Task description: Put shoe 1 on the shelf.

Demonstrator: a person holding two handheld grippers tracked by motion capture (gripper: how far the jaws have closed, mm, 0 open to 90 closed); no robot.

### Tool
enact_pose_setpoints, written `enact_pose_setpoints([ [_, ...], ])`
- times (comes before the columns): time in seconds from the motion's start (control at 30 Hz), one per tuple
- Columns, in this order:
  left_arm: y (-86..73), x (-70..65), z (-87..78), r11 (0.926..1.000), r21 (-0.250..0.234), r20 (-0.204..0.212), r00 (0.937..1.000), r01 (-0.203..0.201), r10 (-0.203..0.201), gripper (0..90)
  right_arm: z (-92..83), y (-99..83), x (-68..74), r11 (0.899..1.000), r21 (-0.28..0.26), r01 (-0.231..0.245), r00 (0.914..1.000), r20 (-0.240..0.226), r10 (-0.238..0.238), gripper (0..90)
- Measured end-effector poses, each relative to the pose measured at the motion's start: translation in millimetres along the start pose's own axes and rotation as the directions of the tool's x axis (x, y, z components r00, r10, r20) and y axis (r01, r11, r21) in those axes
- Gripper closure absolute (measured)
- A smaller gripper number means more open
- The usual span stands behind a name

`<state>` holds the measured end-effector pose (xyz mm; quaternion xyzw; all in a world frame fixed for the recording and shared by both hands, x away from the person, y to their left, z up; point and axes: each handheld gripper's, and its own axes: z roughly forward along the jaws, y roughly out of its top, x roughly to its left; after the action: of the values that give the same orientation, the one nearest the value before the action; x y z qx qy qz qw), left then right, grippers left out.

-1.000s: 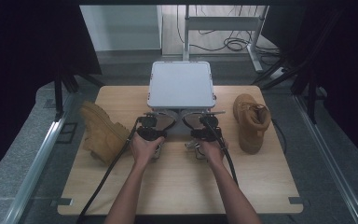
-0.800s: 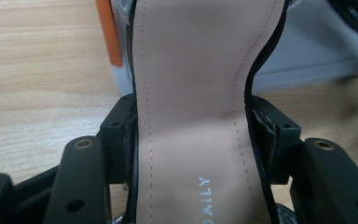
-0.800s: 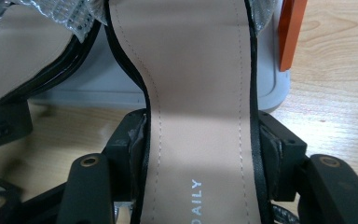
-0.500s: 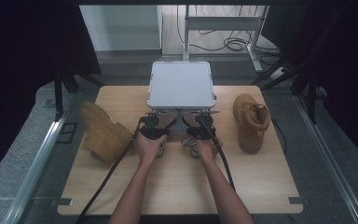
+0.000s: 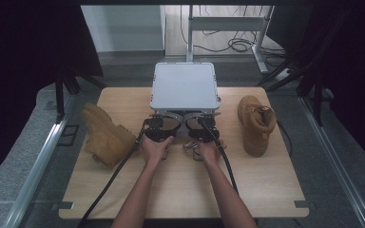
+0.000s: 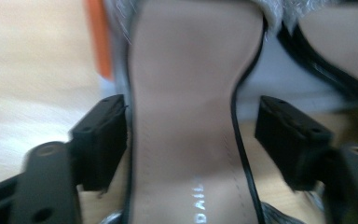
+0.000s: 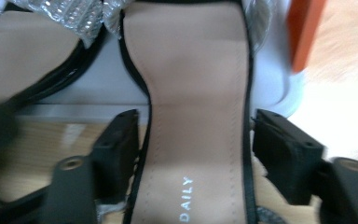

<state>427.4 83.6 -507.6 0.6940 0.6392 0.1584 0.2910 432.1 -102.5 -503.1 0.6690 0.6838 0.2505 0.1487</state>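
Two beige-soled sandals with black edging and silver glitter straps lie side by side in front of a grey case (image 5: 185, 85). The left sandal (image 6: 186, 93) runs between the jaws of my left gripper (image 6: 191, 123). These jaws have just been opening, and a clear gap shows at the right pad. The right sandal (image 7: 196, 70), printed "DAILY", lies between the jaws of my right gripper (image 7: 196, 128), which have also just been opening and stand just off its edges. In the high view both grippers, left (image 5: 160, 122) and right (image 5: 200, 122), point at the case.
One tan boot (image 5: 105, 135) lies on its side at the table's left. Another tan boot (image 5: 256, 123) stands at the right. An orange latch (image 7: 305, 32) sits on the case's front. Black cables trail back from both grippers along the wooden table (image 5: 266, 190).
Both hands have drawn a little closer together in front of the case, the right one shifting left and slightly down. The boots and the case have not moved.
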Motion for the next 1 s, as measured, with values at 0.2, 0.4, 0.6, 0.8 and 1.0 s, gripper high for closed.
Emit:
enact_pose_setpoints([
  [0.2,-3.0,5.6,-24.4,0.9974,-0.038,0.081,0.9947,-0.061,0.064,20.0,-12.7,-9.6,-0.7,0.997,-0.035,0.075,0.9964,-0.036,-0.077,17.0],
  [0.4,-20.3,16.8,-49.8,0.99,-0.092,0.116,0.9864,-0.107,0.117,21.0,-36.2,-27.0,-19.3,0.989,-0.133,0.065,0.9825,-0.164,-0.087,18.0],
  [0.6,-40.5,28.2,-68.4,0.986,-0.123,0.182,0.9742,-0.112,0.134,23.9,-60.5,-46.3,-32.7,0.972,-0.215,0.091,0.9585,-0.246,-0.145,20.3],
  [0.8,-60.4,33.0,-81.4,0.9804,-0.137,0.217,0.9614,-0.142,0.169,23.8,-69.2,-72.3,-40.2,0.954,-0.248,0.168,0.9447,-0.236,-0.227,22.0],
  [1.0,-86.5,36.6,-86.5,0.976,-0.133,0.216,0.956,-0.173,0.198,23.3,-59.0,-92.6,-46.8,0.95,-0.226,0.217,0.9394,-0.216,-0.266,21.9],
])
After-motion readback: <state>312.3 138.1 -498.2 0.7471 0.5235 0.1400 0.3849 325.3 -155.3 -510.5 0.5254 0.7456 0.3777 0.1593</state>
